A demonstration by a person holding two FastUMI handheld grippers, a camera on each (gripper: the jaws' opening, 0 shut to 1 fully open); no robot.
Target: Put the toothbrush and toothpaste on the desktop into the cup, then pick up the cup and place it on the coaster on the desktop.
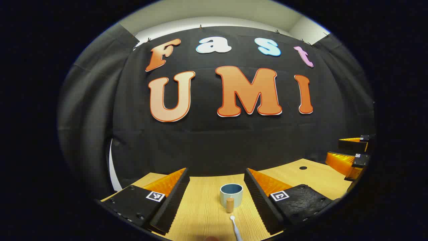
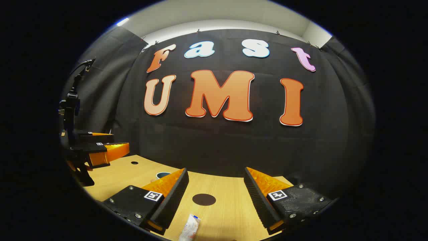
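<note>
A pale cup (image 1: 231, 195) with a blue-grey inside stands upright on the wooden desktop, a small wooden knob on its near side. It lies ahead of my left gripper (image 1: 216, 175), which is open, in line with the gap between the fingers. A white toothbrush (image 1: 235, 227) lies just short of the cup. My right gripper (image 2: 216, 174) is open with nothing in it. A dark round coaster (image 2: 204, 199) lies ahead between its fingers. The white toothpaste tube (image 2: 190, 229) lies nearer, at the bottom edge. The cup's rim (image 2: 163, 174) peeks over the right gripper's left finger.
The right gripper (image 1: 351, 152) hovers over the desk's right side in the left gripper view. The left gripper (image 2: 100, 149) hangs at far left in the right gripper view. A small round hole (image 1: 303, 167) is in the desktop (image 2: 230, 214). Black cloth closes the back.
</note>
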